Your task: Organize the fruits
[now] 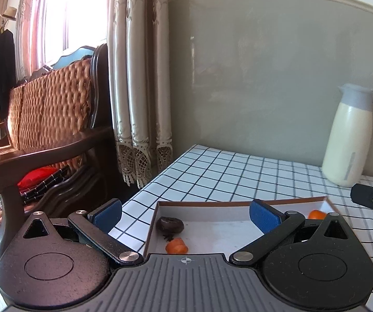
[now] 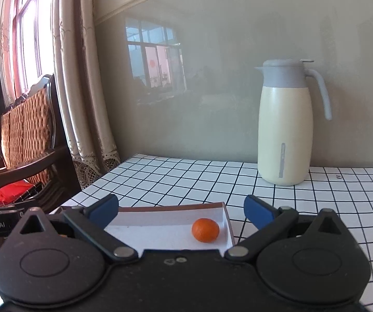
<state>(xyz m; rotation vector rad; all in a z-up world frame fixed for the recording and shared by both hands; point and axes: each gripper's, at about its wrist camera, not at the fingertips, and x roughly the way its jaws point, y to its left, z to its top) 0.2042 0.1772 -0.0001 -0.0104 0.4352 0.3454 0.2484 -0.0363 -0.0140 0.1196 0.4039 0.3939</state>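
A shallow white cardboard tray (image 1: 220, 203) with brown edges lies on the checked tablecloth. In the left wrist view it holds a dark brown wrinkled fruit (image 1: 170, 225), an orange fruit (image 1: 177, 246) just in front of it, and another orange fruit (image 1: 316, 214) at the right end. My left gripper (image 1: 185, 214) hangs open above the tray's left half, nothing between its blue pads. In the right wrist view the tray (image 2: 226, 217) shows its right end with a small orange (image 2: 205, 229) inside. My right gripper (image 2: 181, 210) is open and empty above it.
A cream jug with a grey lid (image 2: 285, 127) stands at the back of the table by the grey wall; it also shows as the jug (image 1: 350, 135). A dark wooden sofa with woven cushions (image 1: 51, 119) and curtains (image 1: 139, 78) lie left of the table edge.
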